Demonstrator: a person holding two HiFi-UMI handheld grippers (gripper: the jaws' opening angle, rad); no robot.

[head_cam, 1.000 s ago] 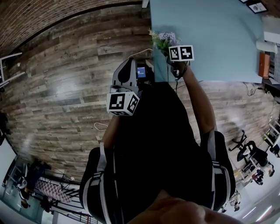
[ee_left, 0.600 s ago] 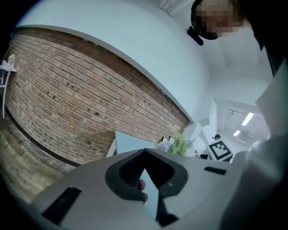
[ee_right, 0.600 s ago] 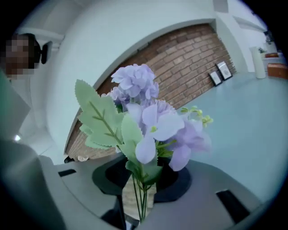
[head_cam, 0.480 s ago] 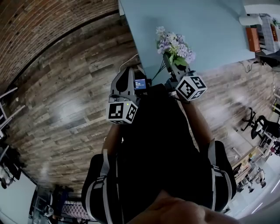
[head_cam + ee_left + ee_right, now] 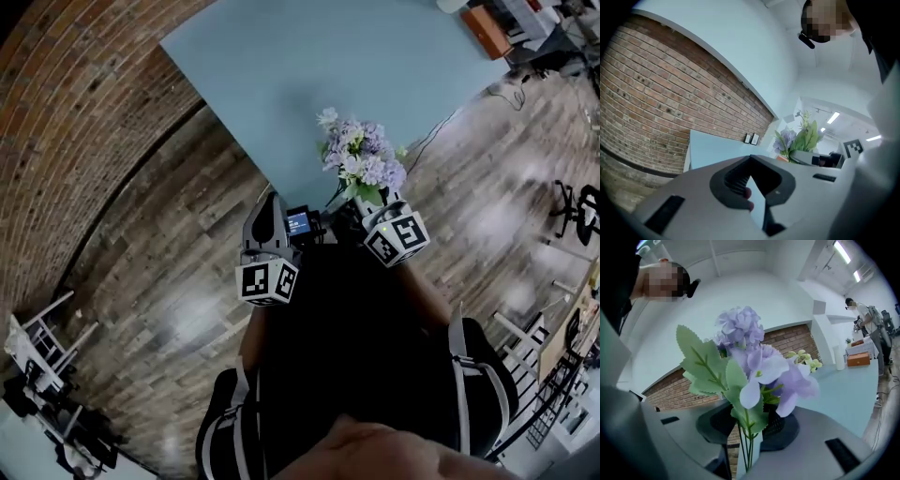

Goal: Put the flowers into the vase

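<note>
A bunch of pale purple flowers (image 5: 361,159) with green leaves stands up out of my right gripper (image 5: 367,200), just over the near edge of the light blue table (image 5: 309,75). In the right gripper view the thin green stems run down between the black pads (image 5: 780,425), and the gripper (image 5: 749,439) is shut on them below the blooms (image 5: 750,362). My left gripper (image 5: 269,202) hangs to the left, close to my body, off the table. Its jaws (image 5: 757,199) show a narrow gap with nothing in it. From there the bunch (image 5: 797,138) shows at the right.
A white cylinder (image 5: 839,359) and an orange box (image 5: 858,359) stand at the table's far end, with a person (image 5: 862,315) beyond. Two small picture frames (image 5: 751,138) lean by the brick wall (image 5: 66,122). Wood floor (image 5: 187,281) surrounds the table. Chairs (image 5: 577,202) stand at right.
My right gripper has come up from the table's edge with the flowers, which now stand upright above it. The view has swung, showing more of the table. The left gripper shifted slightly.
</note>
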